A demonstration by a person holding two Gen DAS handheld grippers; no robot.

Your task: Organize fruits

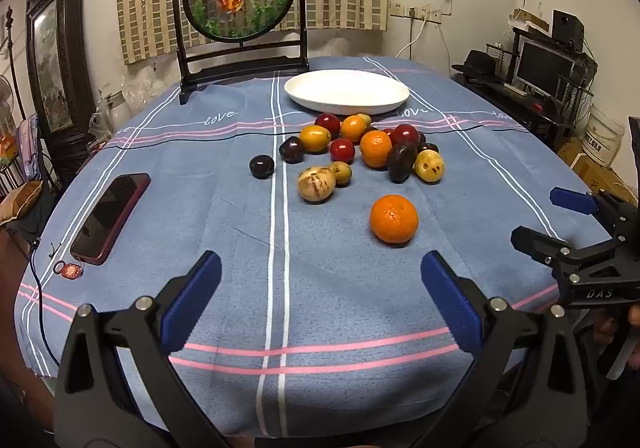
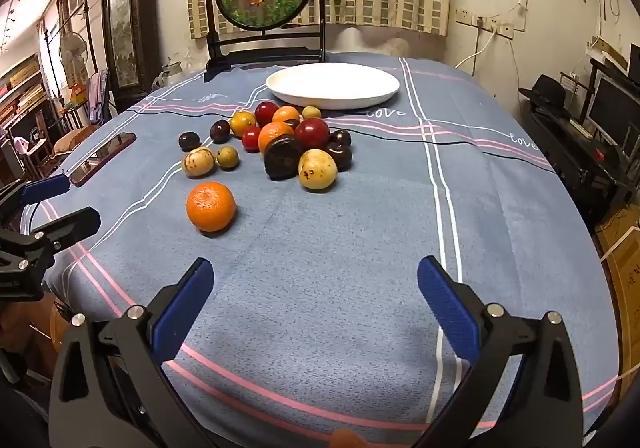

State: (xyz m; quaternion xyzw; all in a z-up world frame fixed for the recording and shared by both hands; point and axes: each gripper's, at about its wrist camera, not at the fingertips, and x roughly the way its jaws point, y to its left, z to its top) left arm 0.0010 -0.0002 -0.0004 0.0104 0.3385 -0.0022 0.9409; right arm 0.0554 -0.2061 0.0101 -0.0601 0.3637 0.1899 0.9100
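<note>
No fruit is on the white plate (image 1: 347,92) yet, so you appear to be at the first pick. Both grippers hover over the near edge of the counter (image 1: 248,248): the left gripper (image 1: 320,296) and the right gripper (image 2: 316,300) each have jaws spread wide and hold nothing. The fruit cluster (image 2: 288,143) lies just in front of the plate. 1 mandarin (image 1: 394,218) sits apart, nearest to you, between both grippers. Next, advance 1 gripper until its jaws straddle the mandarin, then close gently; a round fruit is likely to roll if nudged off-center.
</note>
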